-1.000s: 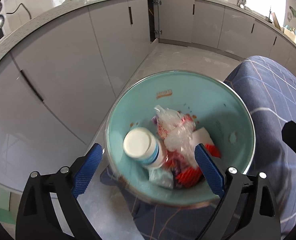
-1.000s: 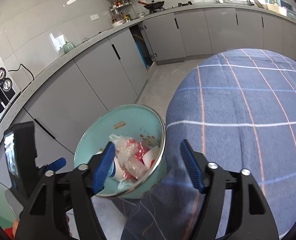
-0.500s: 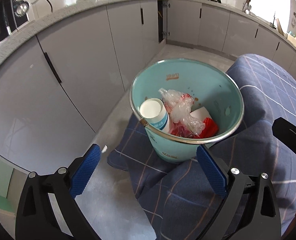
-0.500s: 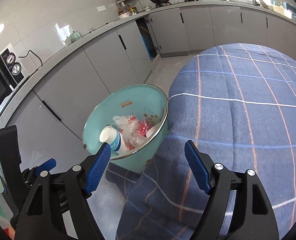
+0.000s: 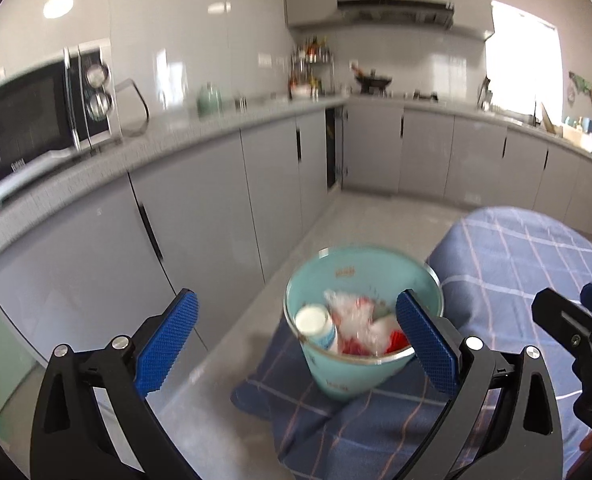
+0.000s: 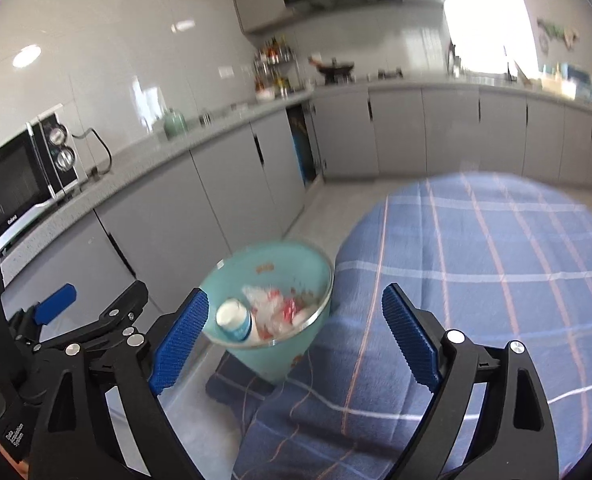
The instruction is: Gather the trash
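Observation:
A teal bin stands on the floor against the hanging edge of a blue checked cloth. Inside it lie a white-capped bottle, crumpled clear plastic and a red wrapper. My left gripper hovers above and short of the bin, its jaws opening with nothing held between them. In the right wrist view the bin and the bottle sit below my right gripper. Its jaws are opening too, with nothing in them.
The table under the blue checked cloth fills the right side. Grey cabinets run along the left and back, and a microwave stands on their counter. Pale floor lies between the cabinets and the table.
Both grippers have risen and drawn back from the bin, which now looks smaller and lower in both views. The right jaws have spread wider. The counter and microwave have come into view.

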Tool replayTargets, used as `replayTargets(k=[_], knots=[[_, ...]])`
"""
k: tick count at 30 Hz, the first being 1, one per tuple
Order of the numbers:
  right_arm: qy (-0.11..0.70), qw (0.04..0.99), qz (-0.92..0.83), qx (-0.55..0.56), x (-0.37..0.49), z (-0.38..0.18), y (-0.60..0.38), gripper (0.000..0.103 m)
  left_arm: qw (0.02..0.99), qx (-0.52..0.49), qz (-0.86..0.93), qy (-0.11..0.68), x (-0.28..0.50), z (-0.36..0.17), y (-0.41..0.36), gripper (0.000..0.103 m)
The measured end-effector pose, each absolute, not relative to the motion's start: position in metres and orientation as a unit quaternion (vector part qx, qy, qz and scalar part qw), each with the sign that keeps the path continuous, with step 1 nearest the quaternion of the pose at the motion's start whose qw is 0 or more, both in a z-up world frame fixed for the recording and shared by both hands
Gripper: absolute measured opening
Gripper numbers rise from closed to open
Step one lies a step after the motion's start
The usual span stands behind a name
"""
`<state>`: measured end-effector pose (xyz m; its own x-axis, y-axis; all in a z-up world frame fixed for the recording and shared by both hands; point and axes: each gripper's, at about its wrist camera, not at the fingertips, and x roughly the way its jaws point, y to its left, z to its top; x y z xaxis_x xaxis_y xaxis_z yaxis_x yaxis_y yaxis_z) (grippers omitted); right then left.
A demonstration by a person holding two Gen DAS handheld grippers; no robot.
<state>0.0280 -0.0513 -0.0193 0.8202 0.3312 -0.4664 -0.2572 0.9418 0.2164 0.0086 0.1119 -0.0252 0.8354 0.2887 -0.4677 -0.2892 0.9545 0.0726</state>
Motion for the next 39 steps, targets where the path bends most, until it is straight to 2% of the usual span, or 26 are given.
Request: replayTargets(k=[8,14,39], knots=[[0.145,0.974,0.153,0.086,-0.010,0.017,-0.063,0.094,0.974,0.004,0.143,0.174,-0.017,0.013,0.106,0.097],[0.083,0.983,0.139,0.086,-0.029,0.028,-0.068,0.097,0.977,0.006,0.138,0.161,-0.024,0.020,0.105,0.097],[0.075,0.985,0.114,0.108,-0.033,0.024,-0.085,0.097,0.982,0.001,0.125,0.144,-0.033,0.021,0.107,0.097]])
